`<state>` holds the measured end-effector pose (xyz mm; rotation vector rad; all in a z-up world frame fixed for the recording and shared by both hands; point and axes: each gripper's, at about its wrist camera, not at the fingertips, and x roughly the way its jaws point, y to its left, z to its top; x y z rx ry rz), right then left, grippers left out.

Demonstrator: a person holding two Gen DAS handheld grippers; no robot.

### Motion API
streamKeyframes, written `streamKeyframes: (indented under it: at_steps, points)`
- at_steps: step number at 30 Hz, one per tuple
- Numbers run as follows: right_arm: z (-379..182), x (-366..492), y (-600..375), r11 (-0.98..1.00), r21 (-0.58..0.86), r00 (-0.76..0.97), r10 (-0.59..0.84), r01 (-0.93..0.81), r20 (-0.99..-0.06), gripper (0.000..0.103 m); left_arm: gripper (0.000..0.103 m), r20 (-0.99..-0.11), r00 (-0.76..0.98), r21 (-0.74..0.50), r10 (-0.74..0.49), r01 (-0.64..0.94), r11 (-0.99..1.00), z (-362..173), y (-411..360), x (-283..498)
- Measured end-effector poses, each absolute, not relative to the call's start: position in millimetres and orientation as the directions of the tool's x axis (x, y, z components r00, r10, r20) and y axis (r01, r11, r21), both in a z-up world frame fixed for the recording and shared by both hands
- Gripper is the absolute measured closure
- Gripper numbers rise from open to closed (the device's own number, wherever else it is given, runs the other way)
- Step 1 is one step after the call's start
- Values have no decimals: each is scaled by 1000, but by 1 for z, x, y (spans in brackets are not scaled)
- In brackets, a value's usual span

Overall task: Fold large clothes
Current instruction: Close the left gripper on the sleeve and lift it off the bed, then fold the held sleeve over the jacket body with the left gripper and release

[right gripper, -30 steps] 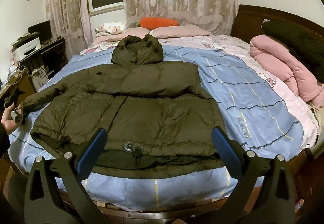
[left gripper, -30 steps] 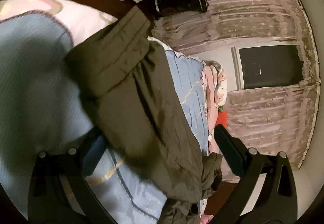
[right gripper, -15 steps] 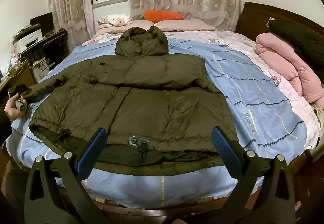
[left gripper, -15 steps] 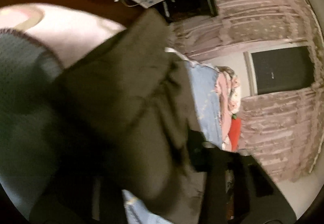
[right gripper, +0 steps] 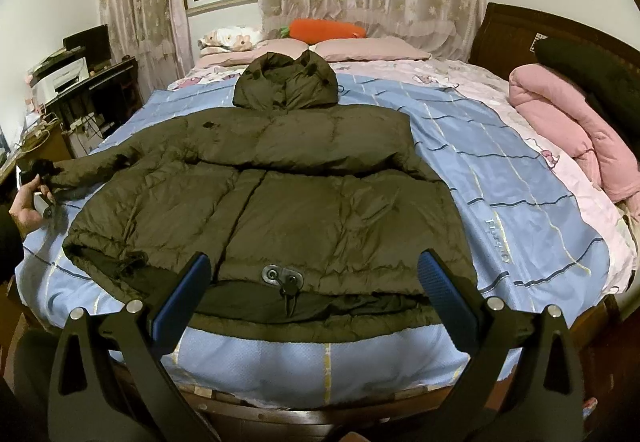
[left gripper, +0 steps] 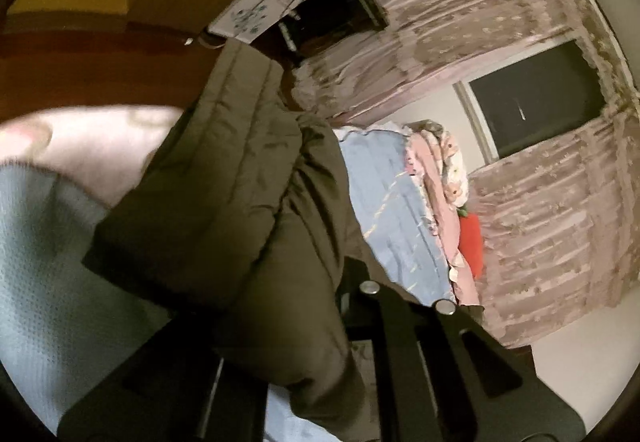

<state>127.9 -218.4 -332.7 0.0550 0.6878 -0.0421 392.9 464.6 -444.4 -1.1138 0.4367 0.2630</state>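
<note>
Your left gripper point(left gripper: 320, 330) is clamped on the sleeve point(left gripper: 224, 202) of the olive puffer jacket point(right gripper: 276, 198), which lies spread on the bed point(right gripper: 500, 178). Your right gripper point(right gripper: 316, 282) gapes wide, holding nothing, at the hem.

In the left wrist view the jacket sleeve point(left gripper: 224, 210) covers the left tool's point(left gripper: 320, 322) fingertips, so its grip cannot be seen. That view is blurred. At the right wrist view's left edge, a hand point(right gripper: 28, 206) is cut off.
</note>
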Motion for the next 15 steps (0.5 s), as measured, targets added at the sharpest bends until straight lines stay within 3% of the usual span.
streamKeyframes:
  at_steps: [8, 15]
  points:
    - [-325, 118, -235, 995, 67, 793, -19, 75, -609, 1, 98, -435, 900, -745, 24, -375, 551, -370, 443, 398]
    - [-315, 105, -250, 991, 96, 819, -20, 91, -574, 1, 98, -417, 907, -578, 57, -313, 753, -284, 388, 409]
